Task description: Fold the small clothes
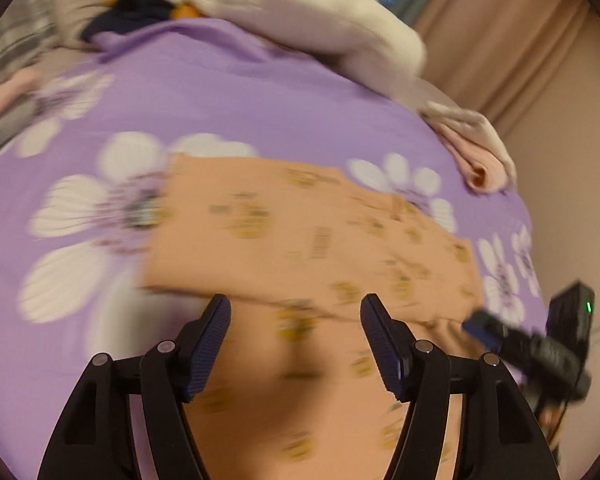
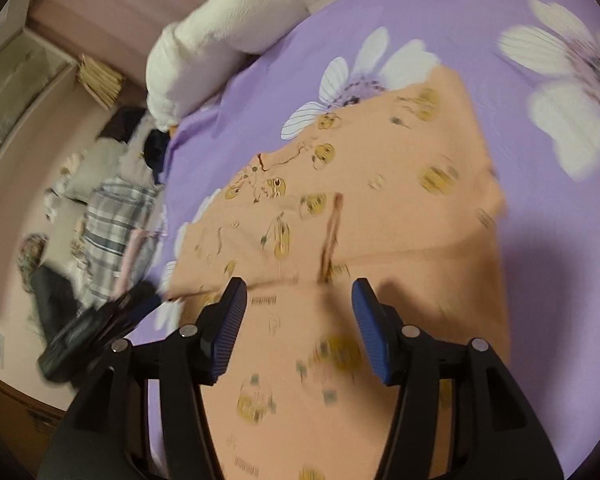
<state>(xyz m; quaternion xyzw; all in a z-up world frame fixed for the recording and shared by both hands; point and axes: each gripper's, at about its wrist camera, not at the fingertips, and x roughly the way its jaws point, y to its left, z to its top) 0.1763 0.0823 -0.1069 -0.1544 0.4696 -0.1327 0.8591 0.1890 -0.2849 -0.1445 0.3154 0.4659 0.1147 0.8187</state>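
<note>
A: State the current step.

B: Mid-fold. The peach printed garment (image 1: 308,240) lies flat on the purple floral bedsheet (image 1: 228,96), centre of frame, with one layer already doubled over. The left gripper (image 1: 296,312) hovers above its near edge, jaws spread, nothing between the pads. The right gripper (image 2: 300,296) is likewise spread and empty over the fold line.

A: Next move?

B: Judged: pinch a free edge at each side and carry it across for a further fold, keeping edges aligned.

A: Containers?

B: None visible. A folded pink item (image 1: 480,160) rests at the right; a white fleece heap (image 1: 300,12) sits along the top.
</note>
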